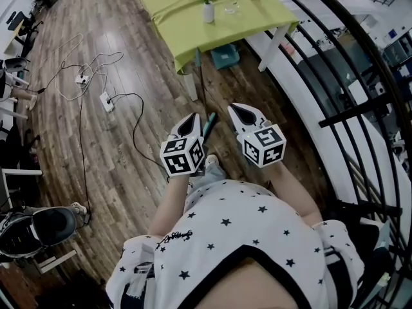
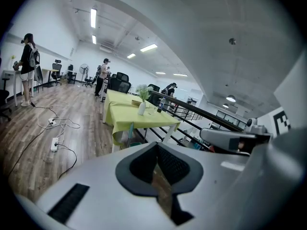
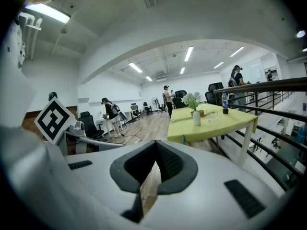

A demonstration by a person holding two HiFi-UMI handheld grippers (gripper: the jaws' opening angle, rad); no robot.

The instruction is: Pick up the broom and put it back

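- Star-print top of the person filled the nearest field, with both forearms extended beyond it.
- Risk: with jaws together, either hand-held gripper would likely knock the broom aside; the floor cable could snag it.
- Left hand-held gripper and right hand-held gripper were level, side by side, tipped slightly downward, both closed and empty.
- The broom, judged to be the green-ended pole, lay on the floor between them, below the tabletop's near edge.

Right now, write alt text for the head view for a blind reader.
From above, a person in a star-print shirt holds the left claw and the right claw side by side, both shut and empty, over a wood floor. Ahead stands a table with a lime-green cloth and a white vase; black railing curves right, cables trail left.
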